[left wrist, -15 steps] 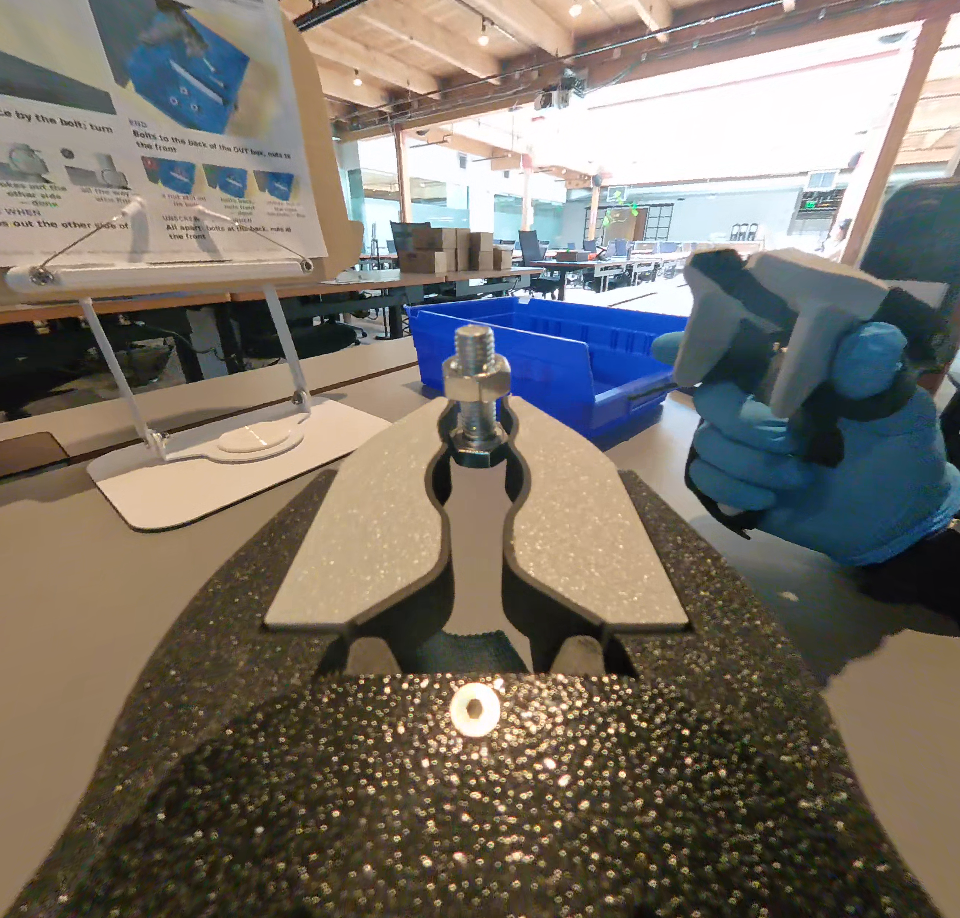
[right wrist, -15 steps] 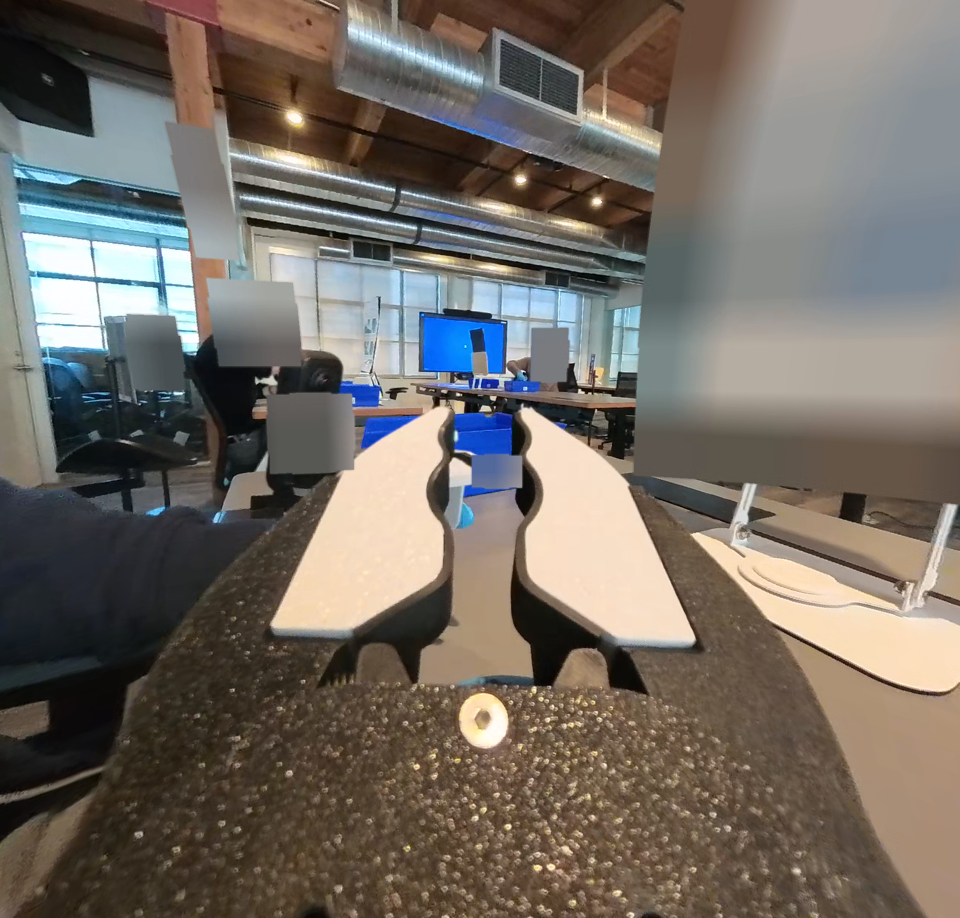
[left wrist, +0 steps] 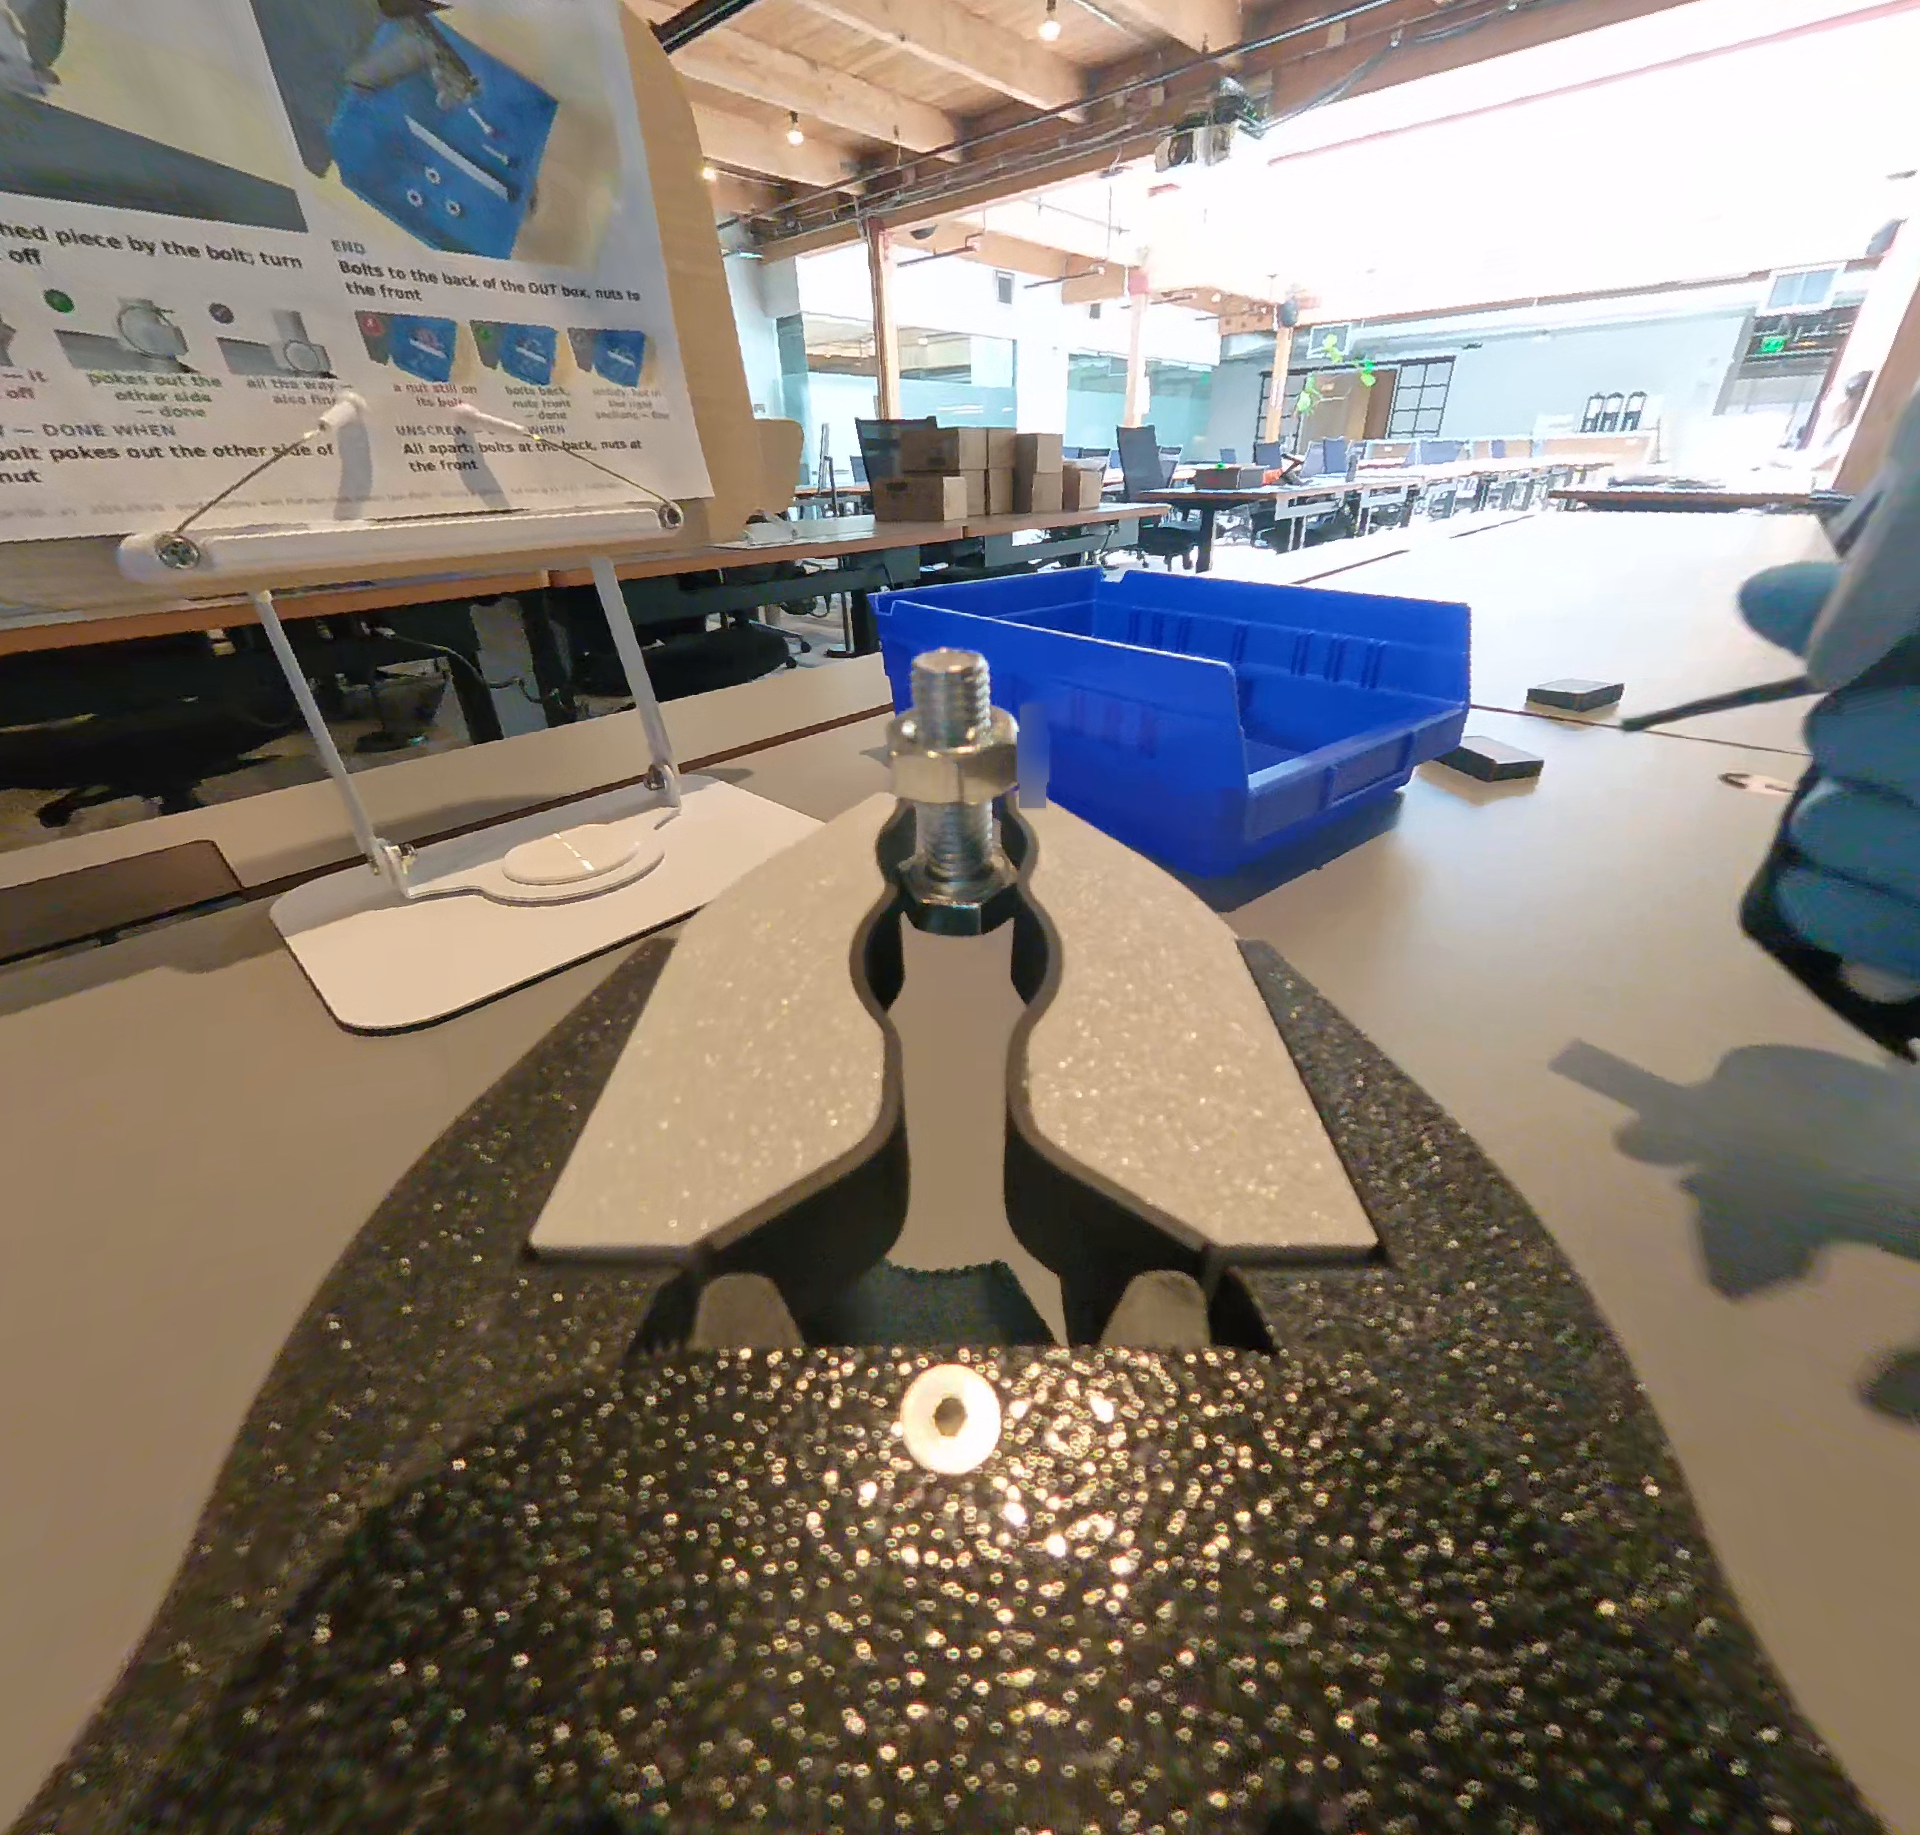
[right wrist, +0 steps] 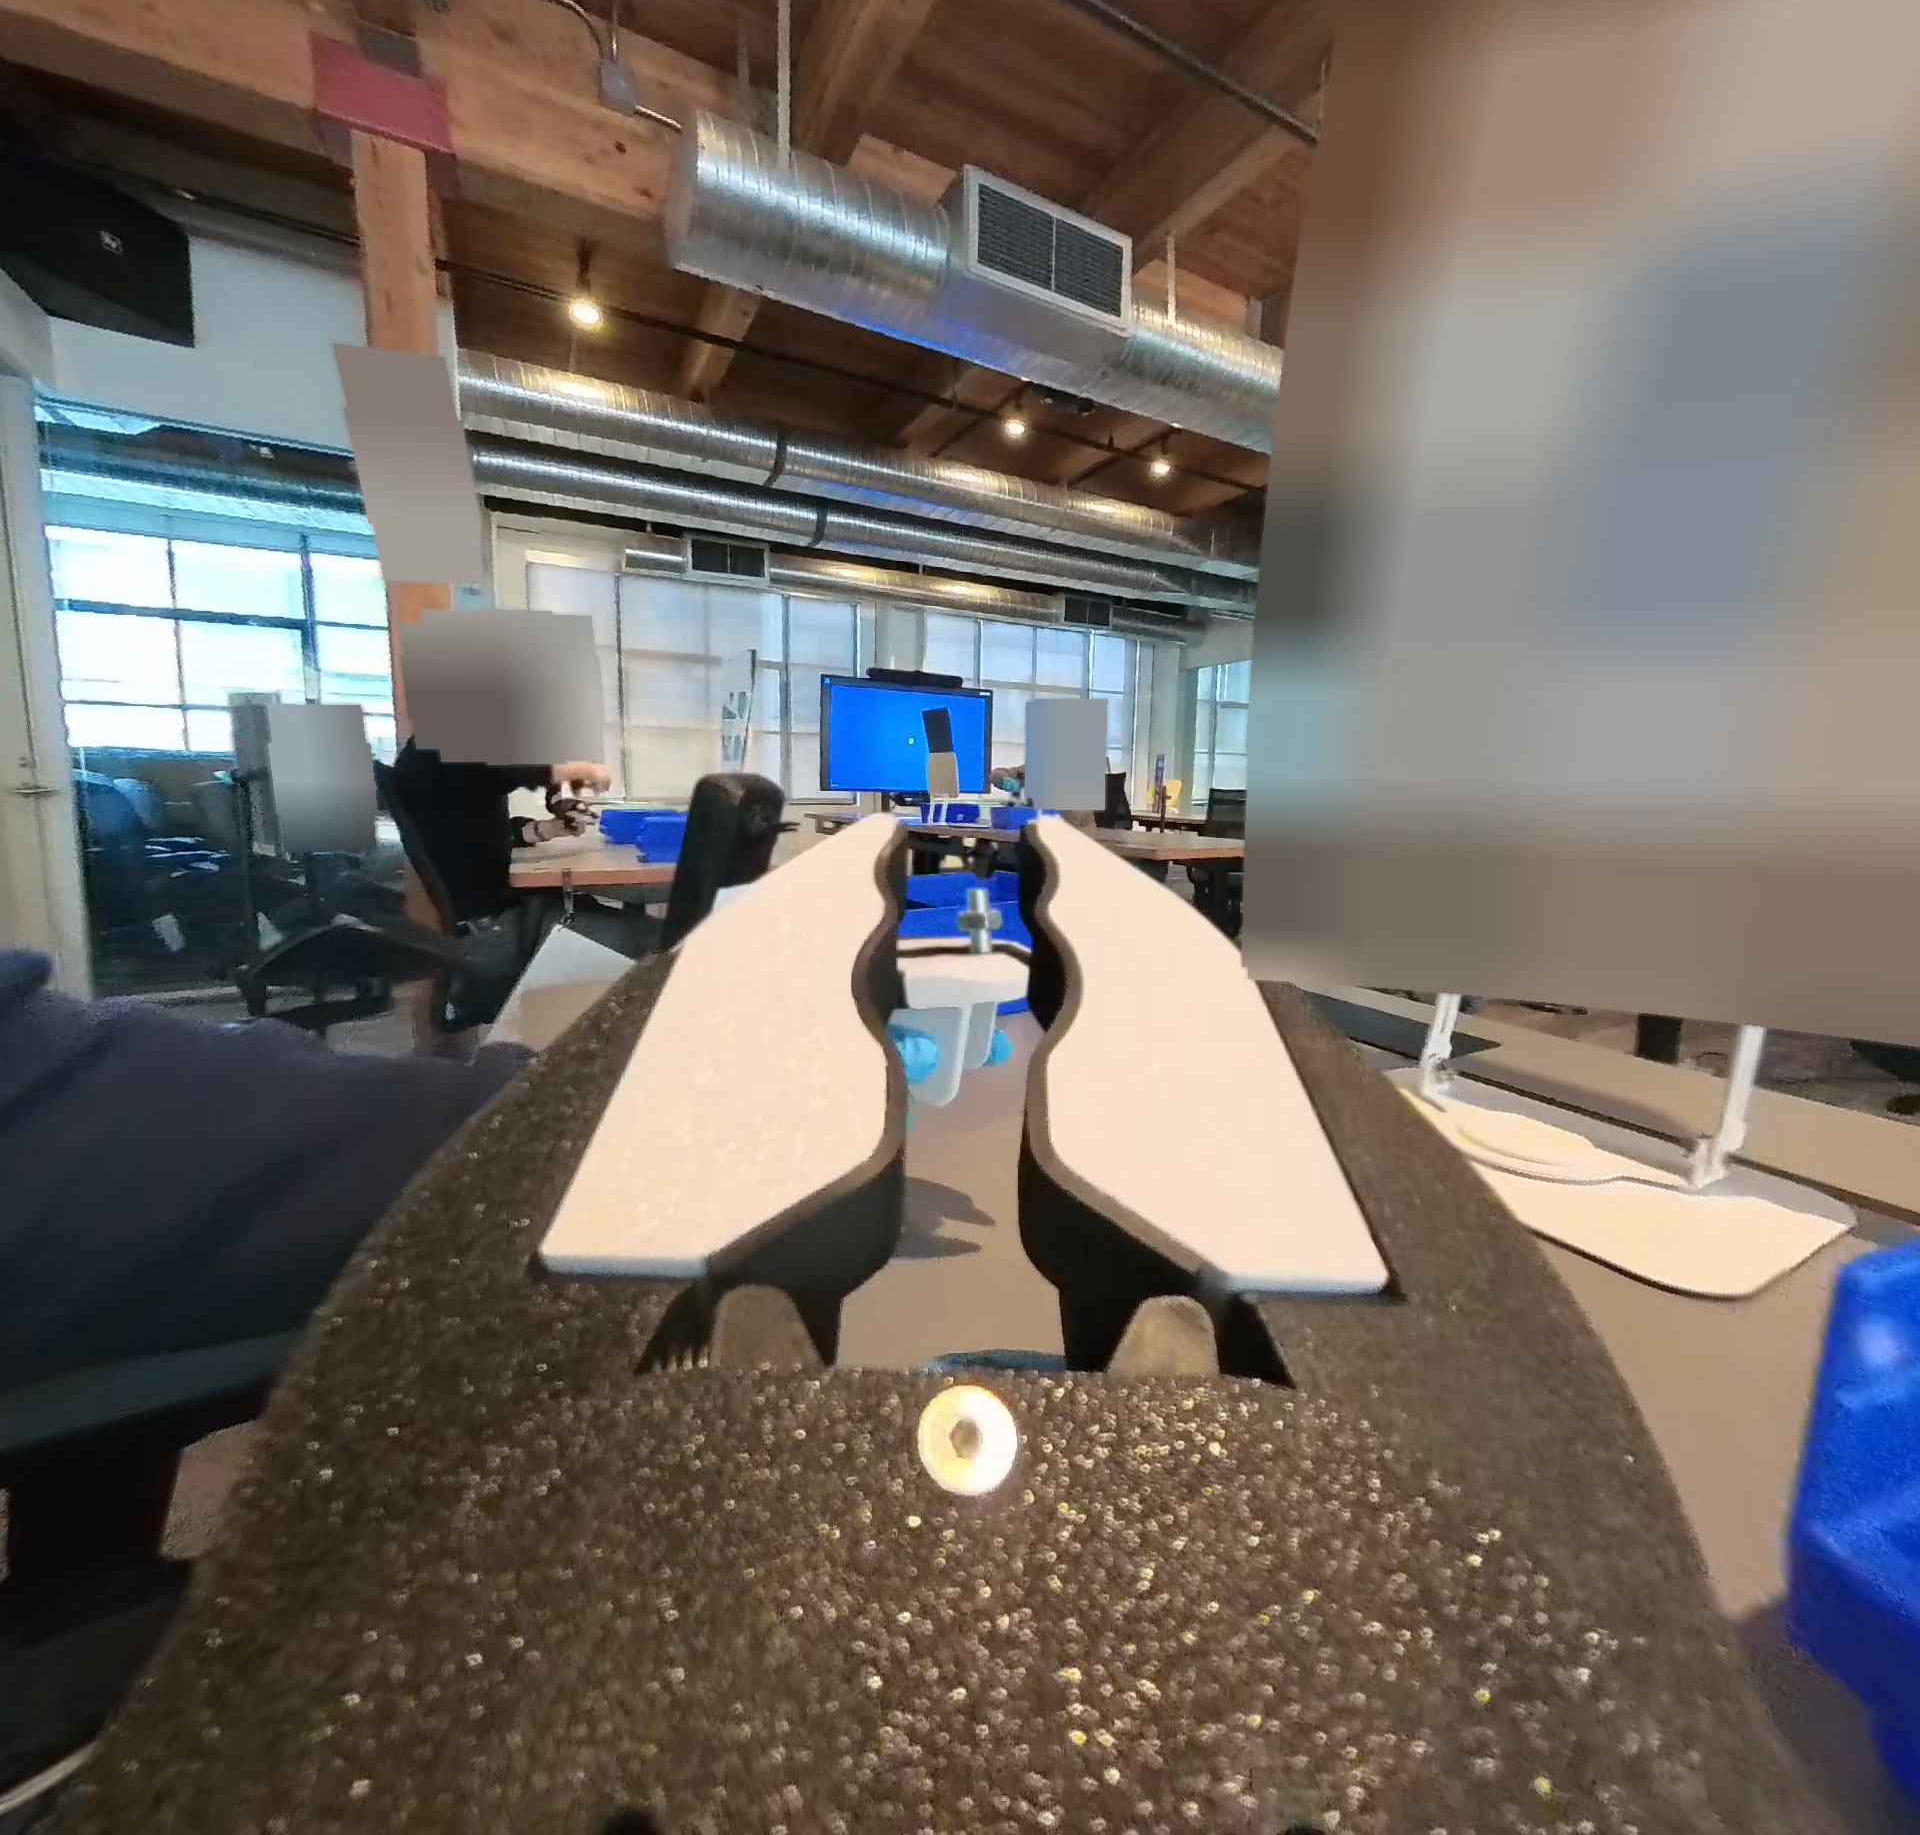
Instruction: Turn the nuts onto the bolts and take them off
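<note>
My left gripper (left wrist: 951, 835) is shut on the head of a steel bolt (left wrist: 948, 679) and holds it upright above the table. A hex nut (left wrist: 951, 762) sits on the thread, with a short length of thread showing above it. My right gripper (right wrist: 961, 835) is open and empty. It is held in a blue-gloved hand (left wrist: 1855, 829) at the right edge of the left wrist view, apart from the bolt. Between the right gripper's fingers I see the left gripper (right wrist: 951, 1006) with the bolt and nut (right wrist: 977, 912) farther off.
A blue bin (left wrist: 1340, 736) stands on the table behind the bolt; its corner shows in the right wrist view (right wrist: 1860, 1473). A white document stand (left wrist: 499, 912) with an instruction sheet (left wrist: 312, 227) is at the left. Two small black blocks (left wrist: 1486, 759) lie right of the bin. The tips of one gripper are about 20 centimetres away from the tips of the other.
The right gripper and its gloved hand have drawn away from the bolt to the right edge of the left wrist view. The right wrist view now faces the left gripper and bolt.
</note>
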Motion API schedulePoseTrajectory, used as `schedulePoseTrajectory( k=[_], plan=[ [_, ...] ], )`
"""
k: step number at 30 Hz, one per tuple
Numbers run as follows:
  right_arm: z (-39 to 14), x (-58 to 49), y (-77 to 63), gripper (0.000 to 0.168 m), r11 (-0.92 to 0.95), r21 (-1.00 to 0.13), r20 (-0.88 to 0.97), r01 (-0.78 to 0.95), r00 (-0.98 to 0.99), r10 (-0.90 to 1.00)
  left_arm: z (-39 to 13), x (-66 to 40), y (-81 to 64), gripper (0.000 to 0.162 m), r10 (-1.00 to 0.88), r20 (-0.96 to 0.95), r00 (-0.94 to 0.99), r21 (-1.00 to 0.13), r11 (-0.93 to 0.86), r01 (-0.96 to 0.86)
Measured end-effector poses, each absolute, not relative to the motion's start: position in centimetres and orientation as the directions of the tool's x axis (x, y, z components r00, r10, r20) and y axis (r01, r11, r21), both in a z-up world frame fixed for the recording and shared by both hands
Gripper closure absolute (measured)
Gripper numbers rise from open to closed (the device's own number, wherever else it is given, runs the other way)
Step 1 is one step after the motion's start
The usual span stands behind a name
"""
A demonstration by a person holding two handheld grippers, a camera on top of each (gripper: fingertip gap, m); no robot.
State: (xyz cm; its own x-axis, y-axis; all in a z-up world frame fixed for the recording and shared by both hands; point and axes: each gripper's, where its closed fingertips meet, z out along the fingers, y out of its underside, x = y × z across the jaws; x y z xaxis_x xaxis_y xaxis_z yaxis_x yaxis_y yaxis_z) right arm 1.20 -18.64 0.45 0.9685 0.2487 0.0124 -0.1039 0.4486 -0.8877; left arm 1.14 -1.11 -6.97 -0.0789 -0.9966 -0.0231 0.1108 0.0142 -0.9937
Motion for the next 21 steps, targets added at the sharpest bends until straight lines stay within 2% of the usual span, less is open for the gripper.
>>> schedulePoseTrajectory(
  k=[9,21],
  plan=[
    [0.2,-1.2,-21.7,0.149,0.451,-0.89,0.016,-0.068,0.983,0.181,-7.4,1.9,-2.0,0.147,-0.987,-0.031,-0.155,-0.997,0.02,0.074],
    [-0.3,-3.5,-19.8,0.148,0.391,-0.918,0.024,-0.068,0.974,0.227,-7.5,2.4,-3.0,0.147,-0.975,-0.034,-0.219,-0.998,0.02,0.064]
  ],
)
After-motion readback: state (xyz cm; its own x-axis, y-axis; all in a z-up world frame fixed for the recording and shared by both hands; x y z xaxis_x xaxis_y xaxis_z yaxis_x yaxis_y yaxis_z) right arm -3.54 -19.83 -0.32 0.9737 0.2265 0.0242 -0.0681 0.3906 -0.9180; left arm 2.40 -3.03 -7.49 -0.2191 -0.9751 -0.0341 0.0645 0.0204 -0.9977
